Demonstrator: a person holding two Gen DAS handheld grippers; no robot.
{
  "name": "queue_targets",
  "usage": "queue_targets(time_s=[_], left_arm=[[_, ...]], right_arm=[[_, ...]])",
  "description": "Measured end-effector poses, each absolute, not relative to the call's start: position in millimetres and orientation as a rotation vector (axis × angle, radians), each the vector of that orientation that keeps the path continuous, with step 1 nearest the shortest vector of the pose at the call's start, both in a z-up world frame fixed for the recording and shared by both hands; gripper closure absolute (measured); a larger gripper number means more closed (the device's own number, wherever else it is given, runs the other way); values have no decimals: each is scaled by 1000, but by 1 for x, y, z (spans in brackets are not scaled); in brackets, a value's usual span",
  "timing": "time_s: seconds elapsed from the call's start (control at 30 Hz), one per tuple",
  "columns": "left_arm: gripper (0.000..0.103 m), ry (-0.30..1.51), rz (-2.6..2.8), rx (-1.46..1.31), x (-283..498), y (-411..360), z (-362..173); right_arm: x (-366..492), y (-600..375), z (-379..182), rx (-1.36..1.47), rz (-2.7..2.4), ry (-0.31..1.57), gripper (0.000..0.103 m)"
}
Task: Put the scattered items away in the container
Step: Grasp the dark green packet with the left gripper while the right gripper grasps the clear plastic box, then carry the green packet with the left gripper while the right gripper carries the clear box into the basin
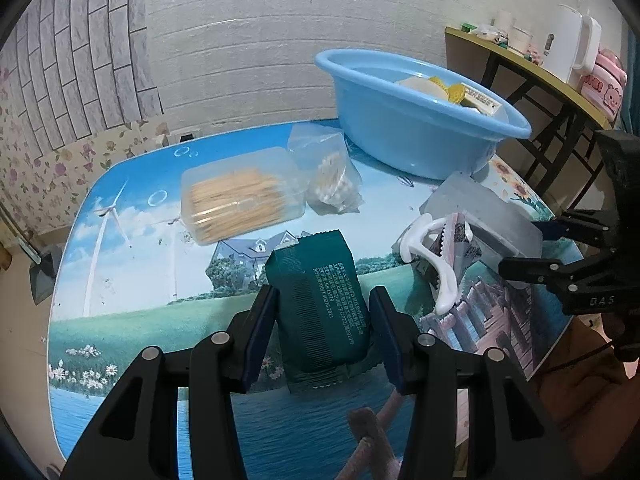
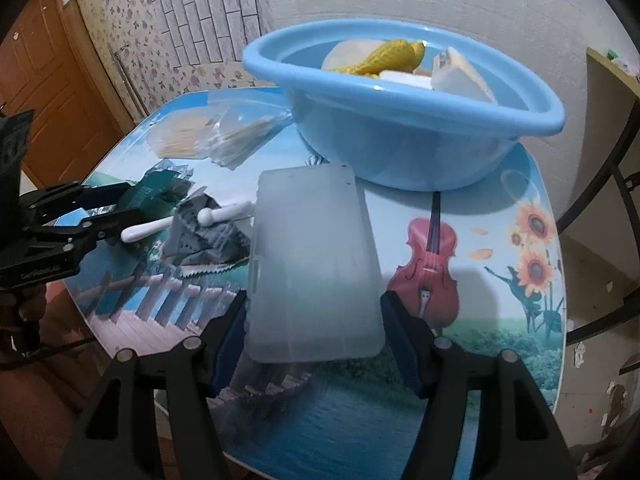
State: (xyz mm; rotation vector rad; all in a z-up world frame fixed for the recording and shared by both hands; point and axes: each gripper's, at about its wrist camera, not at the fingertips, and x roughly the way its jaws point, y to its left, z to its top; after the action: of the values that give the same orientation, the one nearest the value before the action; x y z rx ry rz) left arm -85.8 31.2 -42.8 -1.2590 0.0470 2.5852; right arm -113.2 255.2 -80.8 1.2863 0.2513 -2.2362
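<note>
Small table (image 2: 500, 216) w/ a glossy printed top: wind turbines, a house, a lake, a boardwalk, a red violin and sunflowers toward the right edge; grit and crumbs on the print near the turbines. Walls: white textured brick-look panel behind the table, grey brick panel and floral paper to the left; orange-brown wooden door (image 2: 48, 92) in the left wrist's far corner of the room; a side shelf (image 1: 532, 76) w/ a white kettle (image 1: 570, 46) and pink bits stands off the table's right edge.

Blue basin (image 2: 400, 148) sits at the far right corner of the table, already holding a yellow mesh thing, a pale lid-like piece and a small box. By the far edge, just left of the basin: clear tub of toothpicks (image 1: 236, 200) and a bag of cotton swabs (image 1: 332, 180) touching it.

Left gripper (image 1: 322, 320): pads pinching a dark green packet (image 1: 320, 300) by its sides, near the table's near edge; packet upright, tilted slightly.

Right gripper (image 2: 314, 336): fingers straddle a frosted plastic case (image 2: 316, 260) lying mid-table in front of the basin; left pad looks against the case's edge, right pad just beside it; can't tell if it's truly gripped.

Between the two: crumpled grey-patterned wrapper (image 2: 204, 236) w/ a white plastic clip (image 2: 188, 222) on top of it, close to the case.
</note>
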Motion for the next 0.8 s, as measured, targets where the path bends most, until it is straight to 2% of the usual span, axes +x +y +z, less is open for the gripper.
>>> queue_targets(time_s=[0.2,0.53,0.8], left_arm=[[56,28,2600,-1237,-89,28,-27],[56,26,2597,-1165,-101,36,10],[55,14,2566,-1142,-121,43,30]], right_arm=[[-103,262,-66,1247,-2259,271,42],[-78,283,-9,1125,-2310,273,43],[-74,310,24,1042,-2395,165,43]])
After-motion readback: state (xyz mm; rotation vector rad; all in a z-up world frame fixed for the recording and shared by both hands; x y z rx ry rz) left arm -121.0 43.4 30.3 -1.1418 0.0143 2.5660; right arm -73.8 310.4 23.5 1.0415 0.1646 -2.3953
